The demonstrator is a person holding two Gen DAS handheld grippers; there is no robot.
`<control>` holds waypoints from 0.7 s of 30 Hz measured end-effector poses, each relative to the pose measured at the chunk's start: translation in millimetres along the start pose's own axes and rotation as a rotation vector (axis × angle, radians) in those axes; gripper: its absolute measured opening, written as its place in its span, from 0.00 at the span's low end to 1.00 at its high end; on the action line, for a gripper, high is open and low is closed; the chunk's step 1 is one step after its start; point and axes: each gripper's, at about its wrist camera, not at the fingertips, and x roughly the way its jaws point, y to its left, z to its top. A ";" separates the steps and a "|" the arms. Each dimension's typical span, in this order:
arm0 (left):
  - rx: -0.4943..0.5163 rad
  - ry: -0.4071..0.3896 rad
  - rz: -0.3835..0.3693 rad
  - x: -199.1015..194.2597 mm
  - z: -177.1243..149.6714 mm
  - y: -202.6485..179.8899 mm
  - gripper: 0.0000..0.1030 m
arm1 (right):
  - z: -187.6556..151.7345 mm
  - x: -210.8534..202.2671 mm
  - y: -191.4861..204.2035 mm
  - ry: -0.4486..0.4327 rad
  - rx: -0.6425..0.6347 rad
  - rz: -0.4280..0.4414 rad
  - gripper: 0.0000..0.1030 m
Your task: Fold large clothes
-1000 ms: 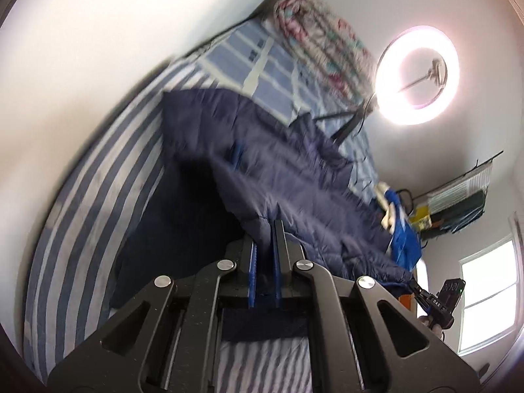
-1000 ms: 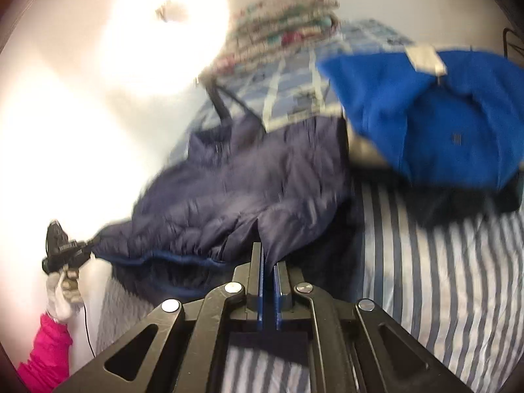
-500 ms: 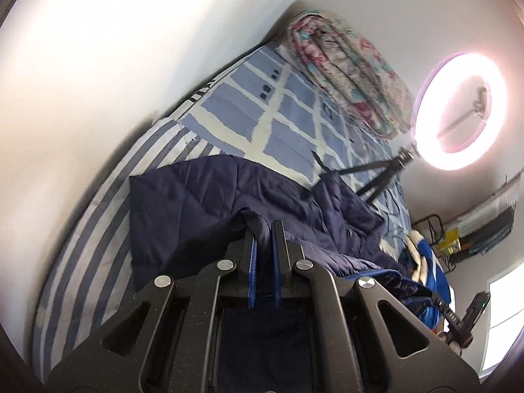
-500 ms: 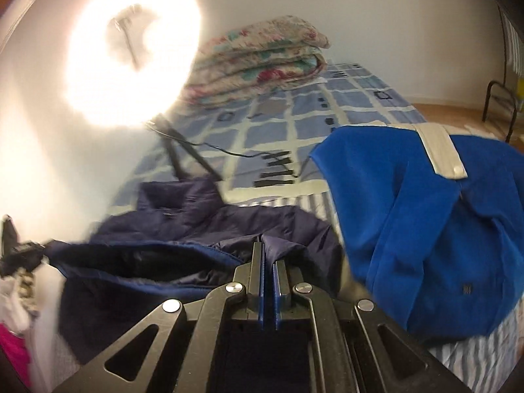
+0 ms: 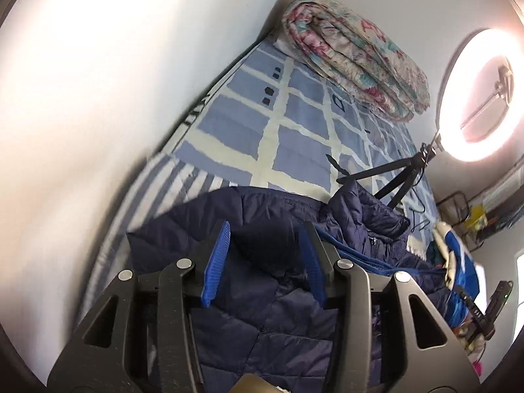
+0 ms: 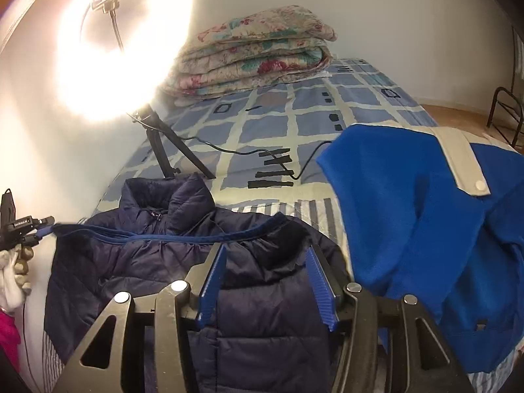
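Observation:
A navy quilted puffer jacket (image 5: 271, 321) lies folded over on the striped bed sheet (image 5: 147, 193); its collar stands up at the far side (image 6: 170, 203) and a blue lining edge runs across it. My left gripper (image 5: 267, 229) is open just above the jacket's folded edge, holding nothing. My right gripper (image 6: 267, 252) is open too, over the jacket's near right part (image 6: 262, 344), empty. The left gripper's tip also shows at the left edge of the right wrist view (image 6: 29, 226).
A bright blue fleece garment (image 6: 425, 235) lies right of the jacket. A lit ring light on a tripod (image 6: 124, 39) stands on the checked blue bedspread (image 6: 294, 124), its cable trailing across. A folded floral quilt (image 6: 255, 62) sits at the head. A wall runs along the left side.
Both grippers were shut on the jacket's hem and carried it over toward the collar. Now both have opened and let go; the jacket lies folded on the bed.

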 end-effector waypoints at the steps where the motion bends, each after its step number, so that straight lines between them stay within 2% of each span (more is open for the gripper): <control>1: 0.022 -0.008 0.024 -3.6 0.3 -2.3 0.43 | -4.2 -2.4 -1.6 0.009 -0.019 -0.022 0.51; 3: 0.080 -0.012 0.072 -6.7 -5.5 -6.0 0.43 | -12.2 -7.3 -4.7 0.024 -0.041 -0.023 0.51; 5: 0.130 0.039 0.116 3.2 -17.0 -4.0 0.43 | -23.4 -12.5 -8.3 0.045 -0.061 -0.011 0.51; 7: 0.139 0.092 0.138 15.4 -28.6 3.8 0.43 | -32.4 -15.7 -10.8 0.054 -0.081 -0.032 0.52; 12: 0.094 0.131 0.105 29.6 -53.9 19.7 0.43 | -47.7 -15.1 -22.8 0.081 -0.046 -0.026 0.52; 14: 0.105 0.147 0.120 32.8 -61.3 20.1 0.43 | -51.1 -11.7 -25.2 0.094 -0.037 -0.027 0.55; 16: 0.121 0.145 0.134 33.0 -66.9 21.1 0.43 | -53.3 -5.7 -28.4 0.109 -0.028 -0.036 0.56; 21: 0.095 0.120 0.106 29.5 -74.7 25.1 0.43 | -63.5 -1.2 -26.2 0.114 0.014 -0.018 0.56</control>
